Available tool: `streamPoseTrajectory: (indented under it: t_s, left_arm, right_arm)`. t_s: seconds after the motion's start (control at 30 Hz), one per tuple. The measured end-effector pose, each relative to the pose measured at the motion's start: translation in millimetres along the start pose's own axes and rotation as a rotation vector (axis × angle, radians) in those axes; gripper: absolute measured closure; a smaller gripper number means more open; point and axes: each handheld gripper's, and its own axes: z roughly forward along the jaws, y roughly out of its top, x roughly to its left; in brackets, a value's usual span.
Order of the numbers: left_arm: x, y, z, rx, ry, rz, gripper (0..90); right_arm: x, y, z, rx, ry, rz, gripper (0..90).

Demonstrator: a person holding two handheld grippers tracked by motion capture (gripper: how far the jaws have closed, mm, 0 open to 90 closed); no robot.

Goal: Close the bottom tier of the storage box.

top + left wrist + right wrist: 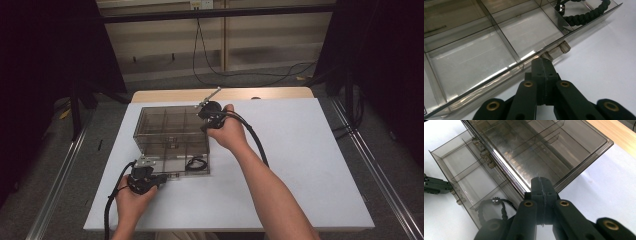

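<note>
High view: clear divided box (172,140) is sitting on white surface (300,165), w/ lid (167,122) propped open. Left gripper (159,181) is resting at box's 7 o'clock corner, right gripper (204,114) at lid's 2 o'clock corner.

Left gripper view: jaws are fully closed, tips touching box's front latch tab (560,48); nothing between them. Black braided cord (586,15) is lying in compartment at 1 o'clock.

Right gripper view: jaws are pressed together, tips meeting lid's near edge (584,162). Cord (499,206) is sitting at 8 o'clock.
</note>
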Motion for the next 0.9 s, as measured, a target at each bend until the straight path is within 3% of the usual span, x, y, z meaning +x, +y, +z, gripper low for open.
streamPoseTrajectory:
  t_s: [0.9]
  left_arm:
    - [-0.4, 4.1, 2.9, -0.035, 0.028, -0.022, 89.9]
  right_arm:
    - [0.2, -0.7, -0.1, -0.004, -0.002, -0.002, 90.0]
